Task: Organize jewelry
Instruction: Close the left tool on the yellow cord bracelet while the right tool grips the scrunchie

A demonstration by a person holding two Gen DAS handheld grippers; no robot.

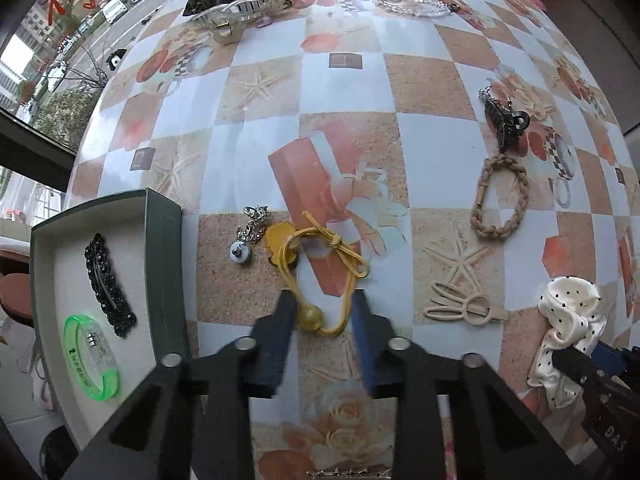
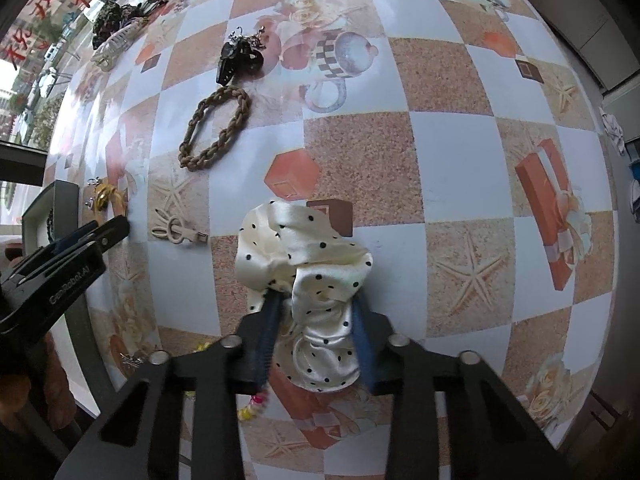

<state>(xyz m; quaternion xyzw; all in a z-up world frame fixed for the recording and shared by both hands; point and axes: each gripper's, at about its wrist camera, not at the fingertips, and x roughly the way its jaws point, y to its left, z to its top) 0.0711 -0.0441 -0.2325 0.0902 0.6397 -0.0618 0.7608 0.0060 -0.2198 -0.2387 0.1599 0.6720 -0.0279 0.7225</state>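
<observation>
A yellow hair tie [image 1: 320, 264] with a bead and a bow lies on the checked tablecloth. My left gripper [image 1: 324, 308] points down over its near end, and both fingers touch the loop, shut on it. A cream polka-dot scrunchie [image 2: 304, 256] is bunched between the fingers of my right gripper [image 2: 318, 312], which is shut on it. The scrunchie [image 1: 568, 320] and the right gripper [image 1: 592, 364] also show at the right edge of the left wrist view. A dark green box [image 1: 164, 240] at the left holds a black beaded clip [image 1: 108, 284] and a green bracelet [image 1: 90, 356].
Loose on the cloth lie a silver charm [image 1: 248, 236], a beige rabbit-shaped clip [image 1: 464, 306], a beige braided tie [image 1: 500, 196] and a black claw clip [image 1: 504, 120]. At the far edge sit a white claw clip [image 1: 240, 12] and a clear bead bracelet [image 1: 412, 4].
</observation>
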